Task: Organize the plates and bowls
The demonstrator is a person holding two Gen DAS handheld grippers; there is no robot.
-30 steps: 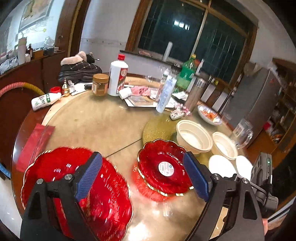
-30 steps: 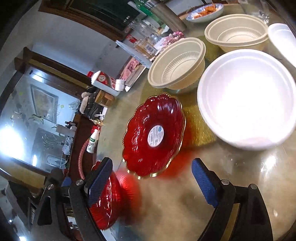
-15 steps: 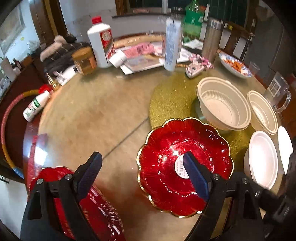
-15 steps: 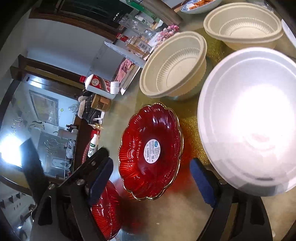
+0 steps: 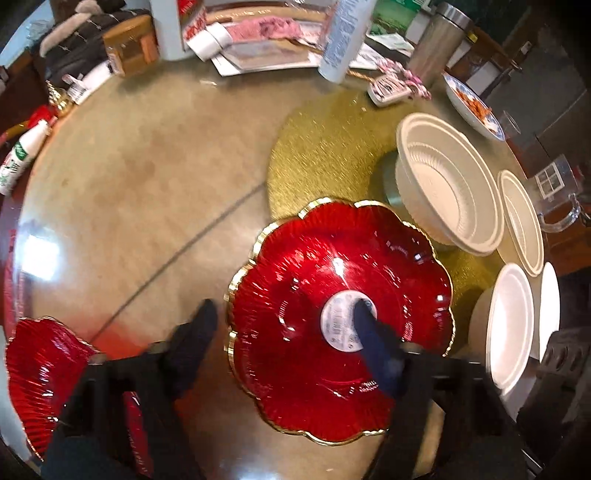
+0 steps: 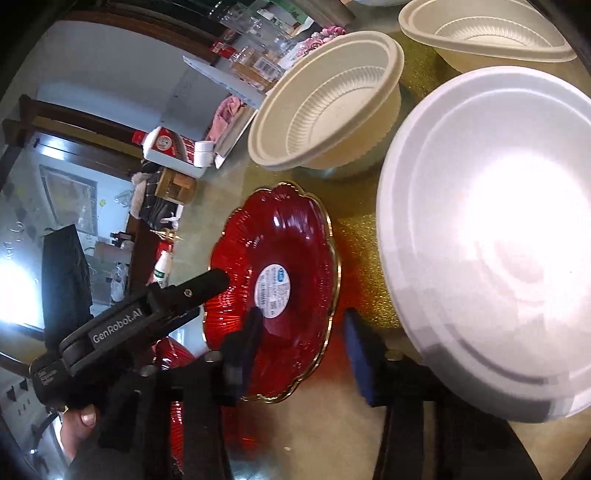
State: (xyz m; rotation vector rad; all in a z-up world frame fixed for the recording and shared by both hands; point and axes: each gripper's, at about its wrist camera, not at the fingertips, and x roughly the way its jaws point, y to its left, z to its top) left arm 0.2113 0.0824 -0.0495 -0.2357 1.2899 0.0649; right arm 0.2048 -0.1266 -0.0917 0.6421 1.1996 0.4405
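A small red scalloped plate (image 5: pixel 332 291) with a gold rim and a white label lies on the round table, partly on a gold mat (image 5: pixel 328 147). My left gripper (image 5: pixel 284 314) is open and straddles its left rim, one finger over the label. My right gripper (image 6: pixel 303 325) is open and straddles the same plate's (image 6: pixel 280 254) near rim. A larger red plate (image 5: pixel 40 373) lies at lower left. A white foam bowl (image 6: pixel 491 236) sits just right of the right gripper. Two cream bowls (image 5: pixel 447 184) (image 5: pixel 521 221) stand behind.
The back of the table holds a white bottle (image 5: pixel 166 29), a jar (image 5: pixel 129 44), papers, a tall white tube (image 5: pixel 343 37), a metal flask (image 5: pixel 432 40), a dish of food (image 5: pixel 472 107) and a glass mug (image 5: pixel 557 195). The left gripper body shows in the right wrist view (image 6: pixel 140 314).
Both grippers have come down and in toward the small red plate. The left fingers now bracket its left rim; the right fingers now bracket its near rim.
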